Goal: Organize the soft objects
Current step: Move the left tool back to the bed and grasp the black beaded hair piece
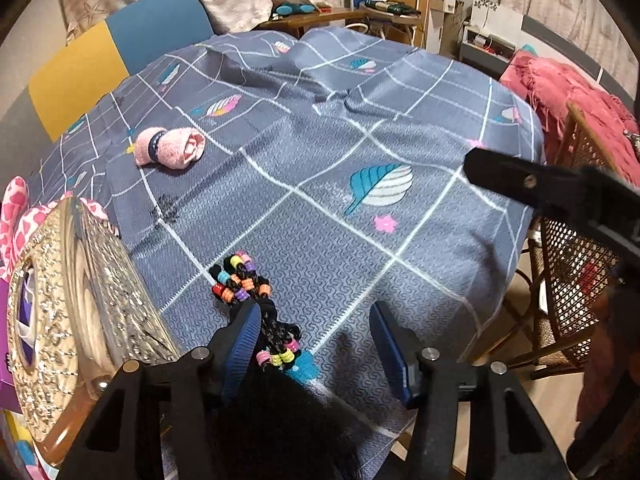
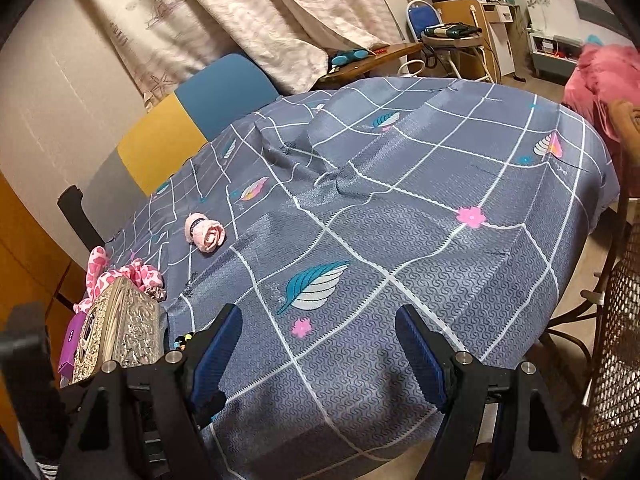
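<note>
Left gripper (image 1: 316, 344) sits over the beaded black braid (image 1: 256, 300), jaws apart, probably lining up a grab. Right gripper (image 2: 320, 352) also apart, empty.

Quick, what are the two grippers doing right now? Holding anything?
Left gripper: open, its left finger beside the black braided cord with colourful beads, not clamping it.
Right gripper: open, holding nothing.
</note>
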